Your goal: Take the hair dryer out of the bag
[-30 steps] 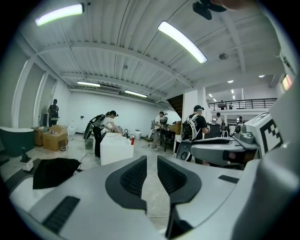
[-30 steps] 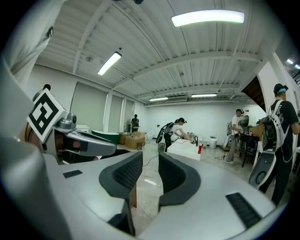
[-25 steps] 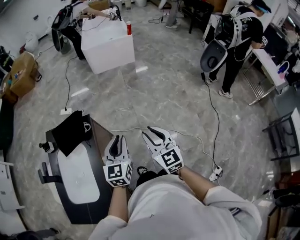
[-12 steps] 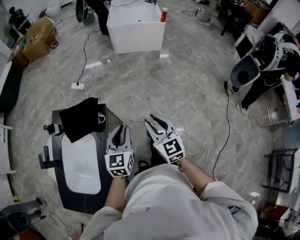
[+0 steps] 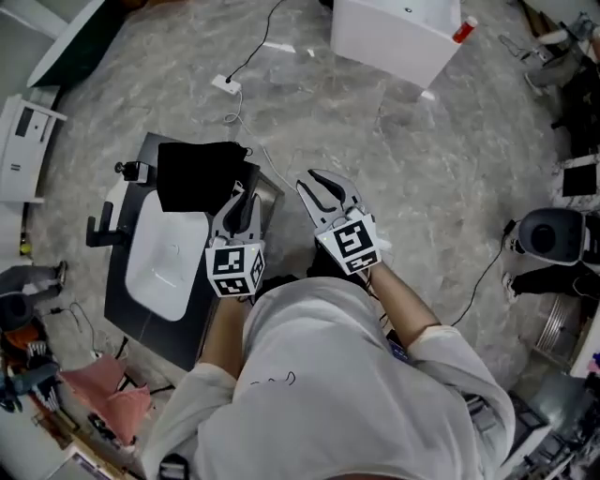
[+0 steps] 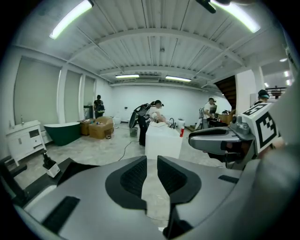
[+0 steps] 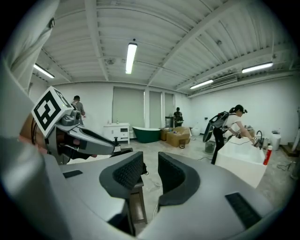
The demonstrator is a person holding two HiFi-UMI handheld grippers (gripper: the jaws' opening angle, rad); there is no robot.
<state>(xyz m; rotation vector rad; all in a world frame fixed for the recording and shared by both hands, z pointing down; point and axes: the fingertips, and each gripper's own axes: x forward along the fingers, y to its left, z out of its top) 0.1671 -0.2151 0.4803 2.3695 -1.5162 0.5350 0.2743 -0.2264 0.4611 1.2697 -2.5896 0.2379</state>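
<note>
Bright, even light from long ceiling tubes (image 7: 131,57) throws soft glare on the polished floor (image 5: 394,159), both gripper views bulge and darken at their corners, and the far room looks perhaps slightly soft

Black bag (image 5: 199,175) — contents hidden.

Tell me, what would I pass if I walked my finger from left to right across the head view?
White cabinet → black bag → left tongs → right tongs → red bottle → round grey shell.
</note>
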